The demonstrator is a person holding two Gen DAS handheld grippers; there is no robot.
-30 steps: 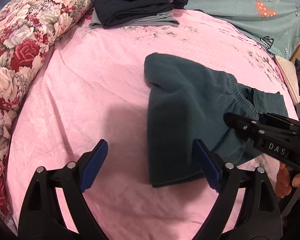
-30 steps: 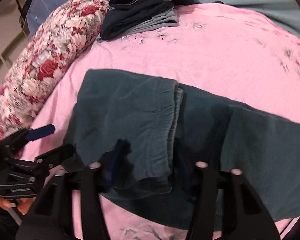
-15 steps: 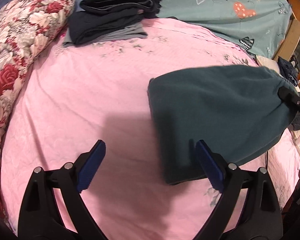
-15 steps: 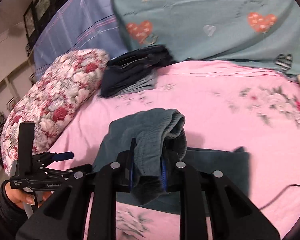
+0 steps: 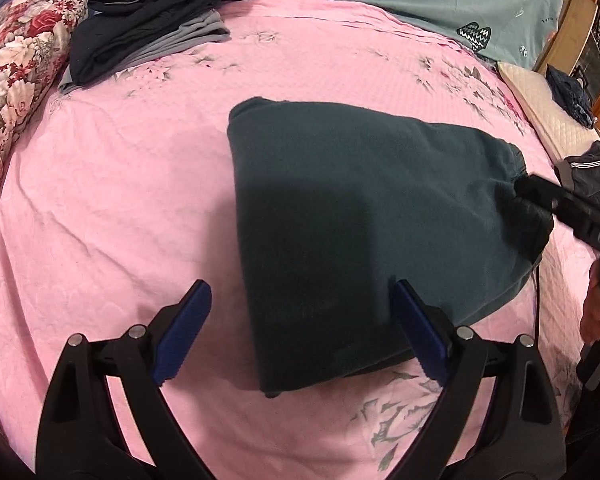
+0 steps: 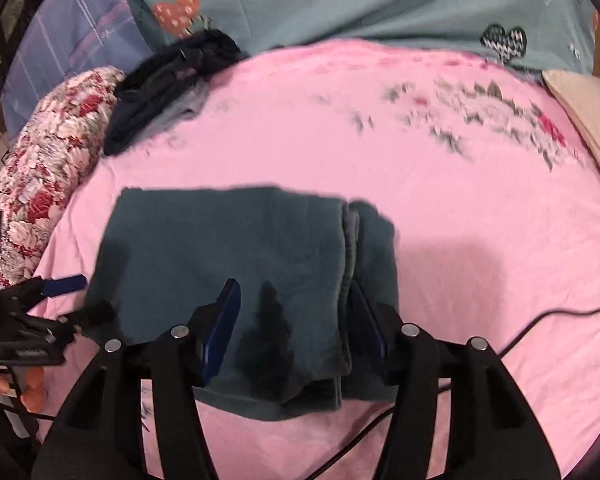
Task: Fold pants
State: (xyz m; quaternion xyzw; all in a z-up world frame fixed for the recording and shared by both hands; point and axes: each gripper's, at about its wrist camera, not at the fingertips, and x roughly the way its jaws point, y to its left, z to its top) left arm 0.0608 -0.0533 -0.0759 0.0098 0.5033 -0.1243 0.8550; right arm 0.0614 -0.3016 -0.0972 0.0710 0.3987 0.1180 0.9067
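Pants (image 6: 236,264), folded, lay on the pink bed (image 6: 460,208). My right gripper (image 6: 296,328), nearer, straddled their right edge, opening, pads clear. Left gripper (image 5: 300,332) gaped empty.

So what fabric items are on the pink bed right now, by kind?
Dark green pants: 1
Stack of folded dark clothes: 1
Floral pillow: 1
Cream quilted cushion: 1
Total: 4
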